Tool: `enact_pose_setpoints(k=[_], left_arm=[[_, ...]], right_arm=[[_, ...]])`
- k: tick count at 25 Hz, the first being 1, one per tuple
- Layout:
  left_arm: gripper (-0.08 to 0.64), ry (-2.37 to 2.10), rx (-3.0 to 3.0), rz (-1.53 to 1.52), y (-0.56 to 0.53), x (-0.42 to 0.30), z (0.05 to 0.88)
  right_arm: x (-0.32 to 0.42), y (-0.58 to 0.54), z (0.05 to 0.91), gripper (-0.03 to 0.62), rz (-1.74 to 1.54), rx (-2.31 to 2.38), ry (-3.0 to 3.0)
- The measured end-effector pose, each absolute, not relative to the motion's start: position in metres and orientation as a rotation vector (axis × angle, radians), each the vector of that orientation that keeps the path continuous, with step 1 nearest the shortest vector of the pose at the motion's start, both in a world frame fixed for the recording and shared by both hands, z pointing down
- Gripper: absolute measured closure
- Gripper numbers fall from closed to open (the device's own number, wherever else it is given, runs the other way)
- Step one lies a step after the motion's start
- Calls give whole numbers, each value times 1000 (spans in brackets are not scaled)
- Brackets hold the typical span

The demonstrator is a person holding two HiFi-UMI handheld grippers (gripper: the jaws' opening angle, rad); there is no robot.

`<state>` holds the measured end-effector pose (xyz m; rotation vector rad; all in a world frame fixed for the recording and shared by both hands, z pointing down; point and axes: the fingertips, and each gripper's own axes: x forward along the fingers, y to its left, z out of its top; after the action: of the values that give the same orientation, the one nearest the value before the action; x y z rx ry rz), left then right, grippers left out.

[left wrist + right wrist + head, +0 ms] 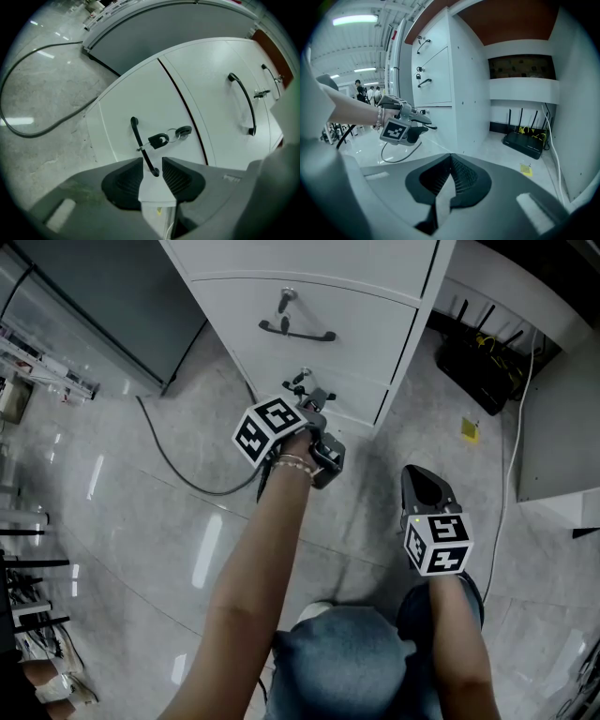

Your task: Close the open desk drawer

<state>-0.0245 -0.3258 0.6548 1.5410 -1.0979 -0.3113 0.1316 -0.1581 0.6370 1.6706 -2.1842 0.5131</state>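
A white drawer cabinet [361, 329] stands under the desk; its drawer fronts look about level with each other. My left gripper [311, 395] is at the lowest drawer's black handle [139, 140]. The handle's near end lies between the pads [176, 176], with a small gap on each side, so the jaws stand open around it. A key fob [158, 139] hangs from the lock [184, 131] beside the handle. My right gripper [419, 482] hovers over the floor to the right, away from the cabinet. It is shut and holds nothing [451, 157].
The drawer above has a black bar handle [296, 332]. A black cable [178, 470] curves over the pale floor left of the cabinet. A black router [478, 371] with wires sits under the desk at the right, near a yellow slip [469, 429].
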Motion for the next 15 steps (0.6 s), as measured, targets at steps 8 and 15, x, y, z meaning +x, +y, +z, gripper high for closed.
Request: enact_pose_setpoints(k=[8, 15], left_arm=[[454, -1155, 1507, -295, -305, -44, 645], [561, -1204, 1535, -291, -291, -64, 623]], right_arm=[[123, -155, 619, 594, 476, 1666, -2237], [120, -150, 605, 593, 448, 1652, -2278]])
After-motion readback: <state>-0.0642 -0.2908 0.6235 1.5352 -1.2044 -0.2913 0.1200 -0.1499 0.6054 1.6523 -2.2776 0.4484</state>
